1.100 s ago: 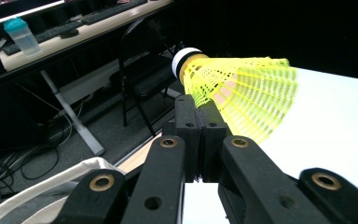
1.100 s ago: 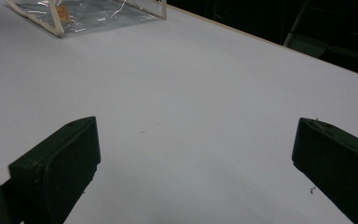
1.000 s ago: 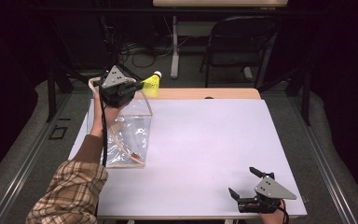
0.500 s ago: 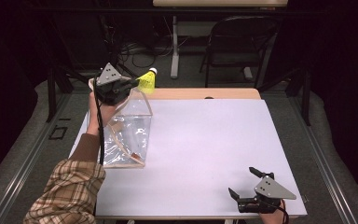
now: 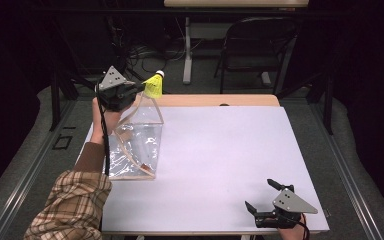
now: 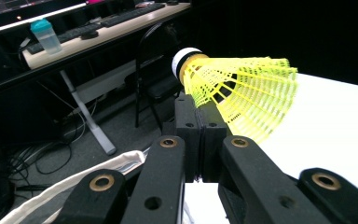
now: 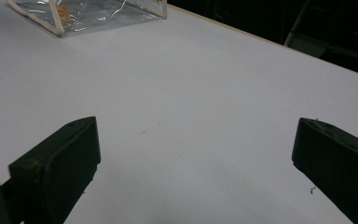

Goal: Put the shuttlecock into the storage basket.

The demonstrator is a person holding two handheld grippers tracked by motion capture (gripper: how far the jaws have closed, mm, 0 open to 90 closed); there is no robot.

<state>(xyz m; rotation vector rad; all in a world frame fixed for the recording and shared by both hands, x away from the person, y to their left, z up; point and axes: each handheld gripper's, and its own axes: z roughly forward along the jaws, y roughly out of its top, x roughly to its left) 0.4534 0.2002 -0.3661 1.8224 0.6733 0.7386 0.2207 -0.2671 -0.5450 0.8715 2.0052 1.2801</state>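
White table [image 5: 220, 165] carries a clear plastic bag [image 5: 137, 145] w/ cream trim by its left edge; small orange label inside, writing too small to read. Left gripper [image 5: 139, 89] pinches a yellow shuttlecock [image 5: 154, 85] above the far-left corner. Right gripper [image 5: 262, 195] rests spread at the near-right corner.

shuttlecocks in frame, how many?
1. A yellow shuttlecock pinched in the left hand-held gripper, held above the clear bag at the table's far left. More may be hidden inside the bag.

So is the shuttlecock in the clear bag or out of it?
Out: the left gripper holds the shuttlecock above the clear bag's far end.
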